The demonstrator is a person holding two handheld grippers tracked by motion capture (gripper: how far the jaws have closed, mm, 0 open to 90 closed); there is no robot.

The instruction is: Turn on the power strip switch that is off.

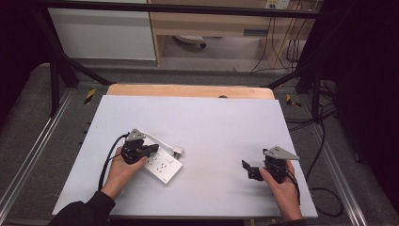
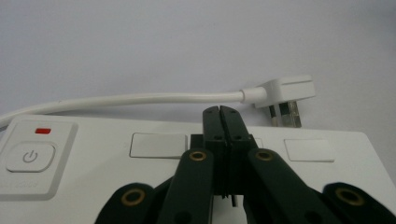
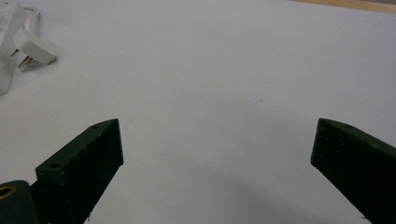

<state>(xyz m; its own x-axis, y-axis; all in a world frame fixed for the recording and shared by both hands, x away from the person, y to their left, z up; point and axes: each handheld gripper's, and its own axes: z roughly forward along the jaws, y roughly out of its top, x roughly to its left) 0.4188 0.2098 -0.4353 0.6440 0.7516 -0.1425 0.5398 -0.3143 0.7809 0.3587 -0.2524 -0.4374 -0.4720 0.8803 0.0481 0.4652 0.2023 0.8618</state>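
The power strip [image 1: 163, 165] lay flat on the left half of the counter [image 1: 211, 127], sockets up, its white cord [image 2: 140, 98] looping behind it to the plug [image 2: 285, 91], which rested on the counter just beyond the strip's far edge. The left hand-held gripper [image 2: 221, 112] sat low over the strip with its jaws pressed together and nothing between them; that looked like a way to press down and steady the strip, or to poke at its face near the switch [image 2: 30, 156]. The right hand-held gripper [image 3: 217, 144] waited well apart over bare counter, jaws spread wide, probably ready to take the plug.
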